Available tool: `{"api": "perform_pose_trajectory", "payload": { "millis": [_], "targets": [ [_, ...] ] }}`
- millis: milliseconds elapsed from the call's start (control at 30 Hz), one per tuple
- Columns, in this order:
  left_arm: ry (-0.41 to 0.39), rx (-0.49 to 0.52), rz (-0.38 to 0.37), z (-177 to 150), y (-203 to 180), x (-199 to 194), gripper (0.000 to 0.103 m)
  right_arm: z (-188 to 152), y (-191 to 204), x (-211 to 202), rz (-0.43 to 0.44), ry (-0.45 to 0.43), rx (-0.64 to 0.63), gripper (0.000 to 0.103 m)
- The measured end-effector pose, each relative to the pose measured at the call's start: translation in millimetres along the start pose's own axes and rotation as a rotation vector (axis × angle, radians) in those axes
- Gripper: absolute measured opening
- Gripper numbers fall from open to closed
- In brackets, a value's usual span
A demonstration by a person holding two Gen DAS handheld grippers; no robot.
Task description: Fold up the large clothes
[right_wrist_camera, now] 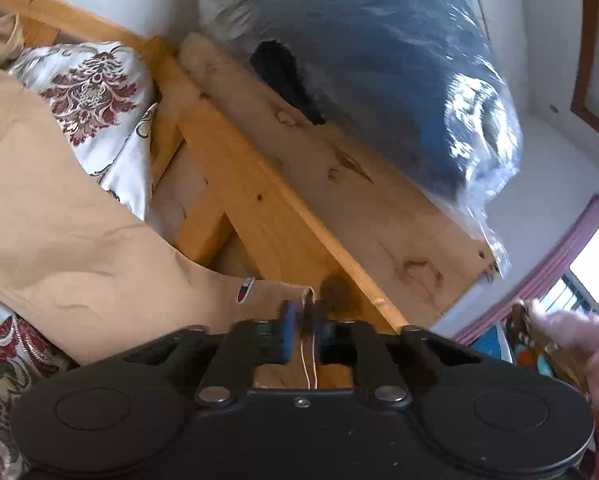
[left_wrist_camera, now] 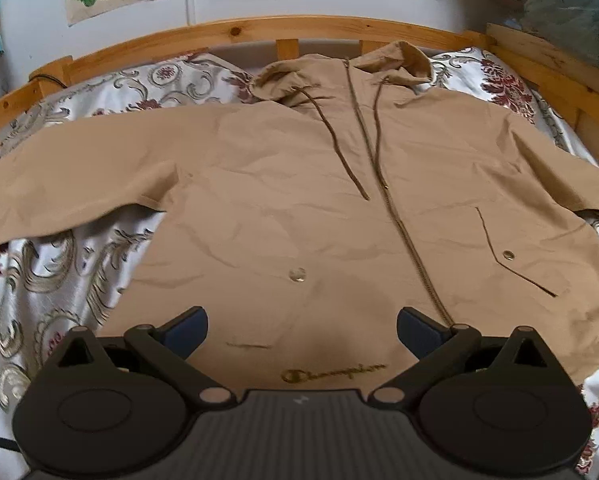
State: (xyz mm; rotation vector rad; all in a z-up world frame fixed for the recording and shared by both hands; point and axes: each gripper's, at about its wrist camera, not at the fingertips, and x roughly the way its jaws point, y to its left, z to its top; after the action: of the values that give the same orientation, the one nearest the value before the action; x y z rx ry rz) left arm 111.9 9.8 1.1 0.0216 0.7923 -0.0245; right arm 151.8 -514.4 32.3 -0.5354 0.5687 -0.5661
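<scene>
A tan hooded zip jacket (left_wrist_camera: 299, 184) lies spread face up on the bed, hood at the far side, sleeves out to both sides, a Champion logo near the hem. My left gripper (left_wrist_camera: 301, 330) is open and empty, just above the near hem. In the right wrist view, my right gripper (right_wrist_camera: 305, 320) is shut on the cuff end of the jacket's right sleeve (right_wrist_camera: 79, 232), beside a small logo patch (right_wrist_camera: 244, 289). The sleeve end is lifted near the bed's wooden side rail.
A floral patterned bedspread (left_wrist_camera: 47, 280) covers the bed. A wooden bed frame (left_wrist_camera: 259, 30) runs along the far side, its side rail (right_wrist_camera: 259, 200) at the right. A large plastic-wrapped dark bundle (right_wrist_camera: 359, 80) sits on a board beyond the rail. Posters hang on the wall.
</scene>
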Motion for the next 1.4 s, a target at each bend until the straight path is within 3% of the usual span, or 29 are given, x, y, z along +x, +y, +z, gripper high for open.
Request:
{"api": "perform_pose_trajectory", "payload": {
  "millis": [200, 267, 333, 467, 633, 767, 867, 1000, 1067, 1133, 1167, 1200, 1233, 1267, 1300, 1367, 1400],
  "targets": [
    [-0.036, 0.015, -0.063, 6.5, 7.7, -5.4, 0.102, 46.1, -20.8, -31.5, 0.138, -0.026, 0.117, 0.000],
    [-0.052, 0.017, -0.102, 8.7, 8.8, -8.1, 0.102, 69.3, -31.7, -49.9, 0.239, -0.035, 0.205, 0.000],
    [-0.071, 0.013, -0.145, 11.5, 8.9, -11.0, 0.102, 100.3, -39.0, -74.6, 0.398, -0.055, 0.288, 0.000],
    [-0.115, -0.012, -0.278, 16.4, 14.0, -18.2, 0.102, 162.5, -26.5, -128.5, 0.667, -0.149, 0.314, 0.000],
    [-0.185, -0.075, -0.510, 26.6, 31.4, -25.3, 0.102, 248.1, 40.5, -188.7, 1.033, -0.268, 0.255, 0.000],
    [-0.286, -0.091, -0.633, 52.0, 49.9, -22.2, 0.102, 290.4, 115.1, -216.8, 1.233, -0.299, 0.146, 0.000],
    [-0.316, -0.108, -0.649, 71.8, 65.1, -8.1, 0.103, 306.7, 176.3, -227.6, 1.333, -0.283, 0.042, 0.000],
    [-0.285, -0.110, -0.542, 87.2, 78.6, 22.7, 0.102, 307.1, 238.0, -224.8, 1.439, -0.252, -0.069, 0.000],
    [-0.232, -0.125, -0.523, 92.1, 83.0, 42.9, 0.102, 305.1, 256.5, -223.3, 1.471, -0.238, -0.093, 0.000],
    [-0.168, -0.173, -0.546, 96.2, 85.2, 64.2, 0.094, 303.7, 276.8, -217.7, 1.488, -0.221, -0.111, 0.000],
    [-0.128, -0.194, -0.552, 98.1, 86.1, 76.0, 0.074, 294.7, 279.8, -211.7, 1.497, -0.210, -0.114, 0.000],
    [-0.081, -0.211, -0.554, 99.8, 85.7, 87.6, 0.048, 292.8, 286.1, -204.8, 1.505, -0.190, -0.114, 0.000],
    [-0.019, -0.232, -0.551, 100.3, 85.7, 102.8, 0.033, 290.1, 289.9, -194.9, 1.505, -0.162, -0.112, 0.000],
    [0.027, -0.249, -0.535, 99.8, 86.3, 113.0, 0.009, 286.3, 289.4, -185.3, 1.505, -0.149, -0.109, 0.000],
    [0.059, -0.260, -0.501, 96.9, 87.8, 122.2, 0.004, 284.2, 286.4, -174.4, 1.491, -0.142, -0.100, 0.005],
    [0.083, -0.279, -0.451, 88.5, 92.9, 132.6, 0.003, 279.0, 272.7, -149.7, 1.430, -0.129, -0.069, 0.024],
    [0.082, -0.292, -0.438, 84.1, 96.9, 134.8, 0.002, 276.8, 261.0, -133.7, 1.386, -0.124, -0.046, 0.027]
  ]
}}
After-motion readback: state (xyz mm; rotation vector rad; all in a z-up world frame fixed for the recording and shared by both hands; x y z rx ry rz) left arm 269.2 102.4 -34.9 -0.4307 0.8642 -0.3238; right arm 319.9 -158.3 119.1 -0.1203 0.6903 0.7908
